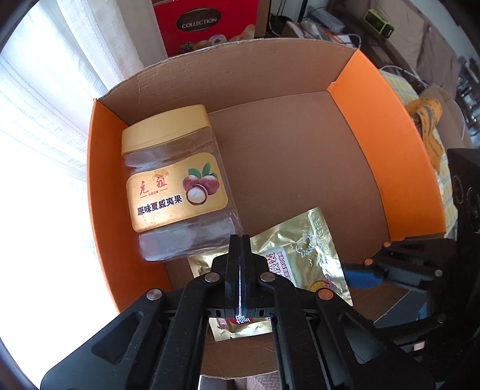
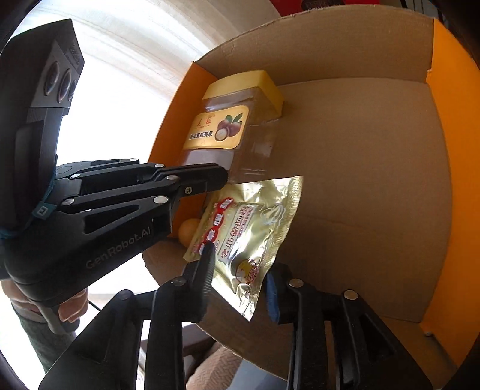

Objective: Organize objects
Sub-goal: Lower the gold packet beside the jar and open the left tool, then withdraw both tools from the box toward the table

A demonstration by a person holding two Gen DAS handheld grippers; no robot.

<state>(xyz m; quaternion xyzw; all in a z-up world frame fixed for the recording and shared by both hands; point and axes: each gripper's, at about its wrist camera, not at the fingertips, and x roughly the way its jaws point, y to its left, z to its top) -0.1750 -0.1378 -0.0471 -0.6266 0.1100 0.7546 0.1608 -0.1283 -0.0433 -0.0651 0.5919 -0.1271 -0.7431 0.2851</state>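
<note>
An open cardboard box [image 1: 390,150] with orange side walls holds a clear jar [image 1: 174,180] with a yellow lid, lying on its side by the left wall. A gold foil packet [image 1: 303,255] rests at the near end. My left gripper [image 1: 240,240] is shut, its tips at the packet's upper edge beside the jar's base; whether it pinches the foil I cannot tell. In the right wrist view the packet [image 2: 255,222] lies between the fingers of my right gripper [image 2: 240,264], which stand open and apart from it. The left gripper [image 2: 223,180] reaches in from the left, below the jar [image 2: 222,129].
A small yellow ball [image 2: 189,231] sits in the box's near left corner. A red carton [image 1: 207,24] stands behind the box and a white curtain [image 1: 60,120] hangs to the left. A yellow strap [image 1: 429,126] lies right of the box. A hand [image 2: 72,306] grips the left tool.
</note>
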